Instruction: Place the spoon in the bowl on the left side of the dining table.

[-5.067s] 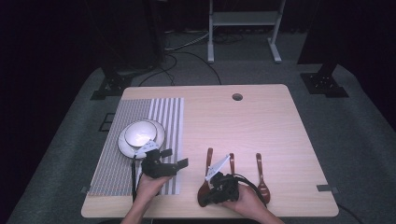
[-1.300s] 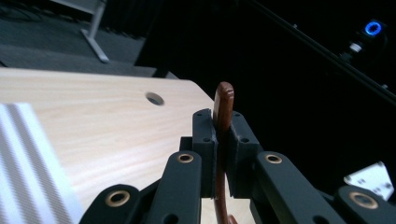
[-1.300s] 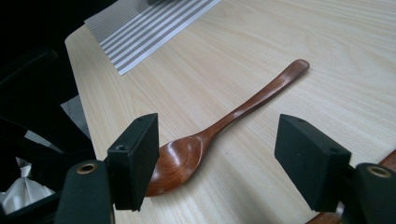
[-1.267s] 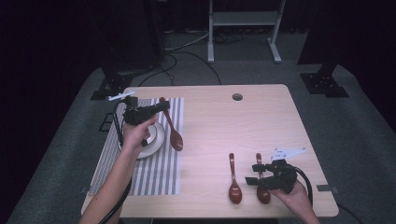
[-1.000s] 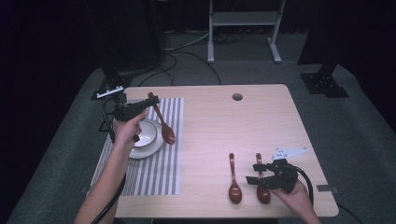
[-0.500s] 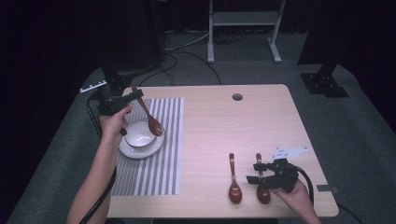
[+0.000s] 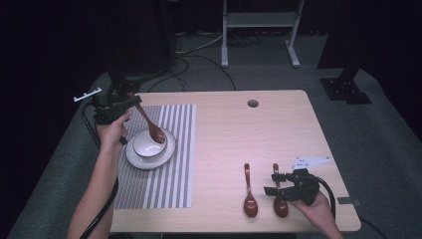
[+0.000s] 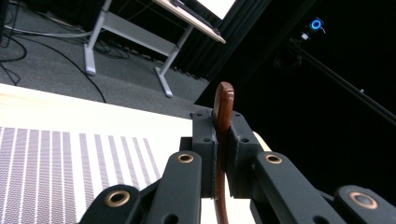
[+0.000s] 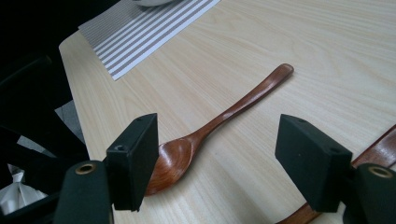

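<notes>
My left gripper (image 7: 113,106) is up at the table's far left, shut on the handle of a brown wooden spoon (image 7: 148,121). The spoon slants down and its bowl end rests in a white bowl (image 7: 144,147) on a white plate (image 7: 133,158). In the left gripper view the jaws of this gripper (image 8: 220,140) clamp the spoon handle (image 8: 223,105). Two more wooden spoons lie at the front right, a left one (image 7: 249,195) and a right one (image 7: 279,201). My right gripper (image 7: 271,183) hovers open over the right one. Its view shows the gripper (image 9: 222,140) framing the left spoon (image 9: 224,116).
A grey-and-white striped placemat (image 7: 171,174) lies under the plate on the table's left side. A round cable hole (image 7: 253,103) sits near the far edge. The second spoon's handle (image 9: 380,149) crosses the lower right corner of the right gripper view. Cables trail from both grippers.
The left gripper took one of three spoons from the table's front and carried it back-left over the bowl, lowering its tip in. The right gripper moved to the front right, then held still.
</notes>
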`<act>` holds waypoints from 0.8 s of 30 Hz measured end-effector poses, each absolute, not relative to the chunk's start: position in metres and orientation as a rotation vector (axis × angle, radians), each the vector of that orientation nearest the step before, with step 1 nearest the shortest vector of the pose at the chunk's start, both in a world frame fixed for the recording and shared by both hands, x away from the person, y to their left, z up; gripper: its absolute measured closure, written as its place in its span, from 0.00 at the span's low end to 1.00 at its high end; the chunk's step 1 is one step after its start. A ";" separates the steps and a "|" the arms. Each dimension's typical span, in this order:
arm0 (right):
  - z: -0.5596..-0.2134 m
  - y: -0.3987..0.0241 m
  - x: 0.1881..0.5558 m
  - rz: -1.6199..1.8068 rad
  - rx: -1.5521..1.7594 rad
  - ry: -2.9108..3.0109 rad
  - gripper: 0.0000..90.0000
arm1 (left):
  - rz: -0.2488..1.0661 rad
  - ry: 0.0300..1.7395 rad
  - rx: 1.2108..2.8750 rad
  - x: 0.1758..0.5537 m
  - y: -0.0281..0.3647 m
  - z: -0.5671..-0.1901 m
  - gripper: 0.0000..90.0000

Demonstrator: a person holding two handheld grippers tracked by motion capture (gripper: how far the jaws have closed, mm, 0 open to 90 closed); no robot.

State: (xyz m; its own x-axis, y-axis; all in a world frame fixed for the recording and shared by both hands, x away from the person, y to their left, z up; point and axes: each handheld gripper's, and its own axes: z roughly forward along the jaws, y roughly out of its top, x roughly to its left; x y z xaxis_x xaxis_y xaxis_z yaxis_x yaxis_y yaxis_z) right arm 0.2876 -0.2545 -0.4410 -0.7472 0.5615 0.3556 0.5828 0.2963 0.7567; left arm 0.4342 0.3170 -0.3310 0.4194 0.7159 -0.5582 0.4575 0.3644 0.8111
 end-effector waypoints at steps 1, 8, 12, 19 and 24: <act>-0.441 -0.255 0.288 -1.483 -1.113 -2.514 0.32 | 0.236 1.212 1.266 0.435 0.319 -0.332 0.93; -0.441 -0.256 0.287 -1.487 -1.131 -2.513 0.32 | 0.245 1.263 1.243 0.436 0.326 -0.343 0.93; -0.441 -0.256 0.287 -1.480 -1.128 -2.520 0.32 | 0.247 1.282 1.228 0.435 0.330 -0.352 0.93; -0.443 -0.252 0.287 -1.454 -1.117 -2.538 0.32 | 0.234 1.322 1.203 0.434 0.339 -0.371 0.93; -0.443 -0.252 0.288 -1.458 -1.115 -2.537 0.32 | 0.235 1.347 1.187 0.433 0.345 -0.382 0.93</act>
State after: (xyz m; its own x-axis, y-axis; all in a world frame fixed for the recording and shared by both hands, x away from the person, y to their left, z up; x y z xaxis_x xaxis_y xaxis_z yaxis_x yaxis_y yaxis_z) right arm 0.2880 -0.2516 -0.4432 -0.7463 0.5723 0.3399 0.5818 0.3127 0.7508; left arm 0.4330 0.3445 -0.3816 0.2944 0.7296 -0.6173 0.4769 0.4476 0.7564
